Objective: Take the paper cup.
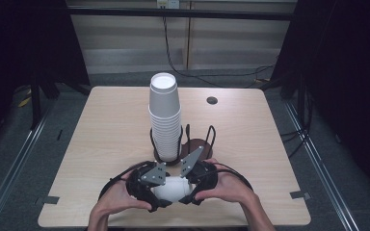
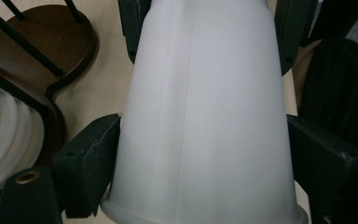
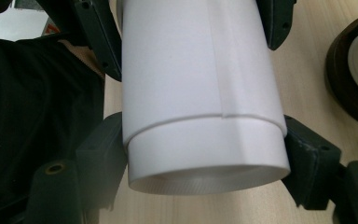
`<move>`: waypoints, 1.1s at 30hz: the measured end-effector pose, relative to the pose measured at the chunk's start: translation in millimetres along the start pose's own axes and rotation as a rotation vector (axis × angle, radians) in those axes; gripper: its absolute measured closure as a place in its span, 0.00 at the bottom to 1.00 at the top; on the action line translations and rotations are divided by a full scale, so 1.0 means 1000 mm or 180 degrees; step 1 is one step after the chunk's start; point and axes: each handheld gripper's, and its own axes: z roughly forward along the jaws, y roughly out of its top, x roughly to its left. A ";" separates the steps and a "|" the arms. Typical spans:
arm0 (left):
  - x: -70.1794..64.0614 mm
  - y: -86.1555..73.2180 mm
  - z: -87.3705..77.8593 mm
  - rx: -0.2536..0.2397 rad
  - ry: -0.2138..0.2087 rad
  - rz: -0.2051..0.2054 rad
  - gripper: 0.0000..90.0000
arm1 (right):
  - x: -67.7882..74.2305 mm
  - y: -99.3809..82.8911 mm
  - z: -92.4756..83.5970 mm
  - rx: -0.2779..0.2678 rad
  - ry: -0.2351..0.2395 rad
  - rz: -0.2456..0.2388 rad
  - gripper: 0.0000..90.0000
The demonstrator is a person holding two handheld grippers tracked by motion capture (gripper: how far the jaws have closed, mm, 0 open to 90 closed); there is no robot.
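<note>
Two hand-held grippers meet at the near edge of the table [image 1: 101, 125], and between them we see white cups lying on their side. From the left gripper view, the left gripper [image 1: 150, 180] has its black jaws set against both sides of the outer cup [image 2: 205, 116] near its rim; whether they press or merely touch we cannot tell. From the right gripper view, the right gripper [image 1: 198, 177] is clamped on the inner cup [image 3: 205, 154], the narrower one whose end pokes out of the outer sleeve. We judge that two nested cups are being separated.

Such cups look very light, thin-walled and smooth, likely foam or paper, so they will crush or slip if squeezed hard. The stiffest hold should be near the rolled rim or the base, with gentle pressure.

Just beyond the grippers stands a tall stack of cups [image 1: 164, 115], upside down in a dark wire holder [image 1: 197, 142]. Further off, a small round hole [image 1: 212, 100] marks the tabletop.
</note>
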 end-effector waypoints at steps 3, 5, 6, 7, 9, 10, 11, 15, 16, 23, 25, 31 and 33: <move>0.001 0.000 -0.002 -0.0051 -0.0006 -0.0036 0.17 | 0.000 0.000 -0.001 -0.0012 -0.0002 0.0007 0.28; 0.001 0.000 -0.002 -0.0080 -0.0011 -0.0030 0.16 | 0.000 0.000 -0.001 -0.0024 -0.0003 0.0013 0.28; 0.001 0.000 -0.002 -0.0084 -0.0006 -0.0023 0.16 | 0.000 0.000 -0.002 -0.0029 -0.0003 0.0019 0.28; 0.001 0.000 -0.002 -0.0084 -0.0006 -0.0023 0.16 | 0.000 0.000 -0.002 -0.0029 -0.0003 0.0019 0.28; 0.001 -0.001 -0.004 -0.0121 -0.0010 -0.0019 0.16 | 0.000 -0.001 -0.003 -0.0034 -0.0002 0.0036 0.28; 0.001 -0.001 -0.004 -0.0121 -0.0010 -0.0019 0.16 | 0.000 -0.001 -0.003 -0.0034 -0.0002 0.0036 0.28; 0.002 -0.001 -0.005 -0.0175 -0.0008 -0.0046 0.17 | 0.000 -0.001 -0.003 -0.0050 -0.0010 0.0042 0.28; 0.002 -0.004 -0.009 -0.0358 0.0005 -0.0097 0.17 | -0.001 -0.003 -0.004 -0.0059 -0.0011 0.0096 0.28; 0.002 -0.005 -0.010 -0.0368 0.0005 -0.0093 0.17 | -0.001 -0.003 -0.005 -0.0070 0.0001 0.0098 0.28; 0.003 -0.006 -0.017 -0.0579 0.0021 -0.0121 0.17 | -0.002 -0.006 -0.006 -0.0077 -0.0043 0.0134 0.28; 0.003 -0.008 -0.019 -0.0619 0.0030 -0.0123 0.17 | -0.002 -0.008 -0.006 -0.0088 -0.0045 0.0155 0.28; 0.003 -0.010 -0.024 -0.0807 0.0057 -0.0183 0.17 | -0.003 -0.012 -0.010 -0.0110 -0.0083 0.0205 0.28; 0.003 -0.011 -0.027 -0.0870 0.0069 -0.0191 0.17 | -0.003 -0.013 -0.011 -0.0111 -0.0107 0.0225 0.28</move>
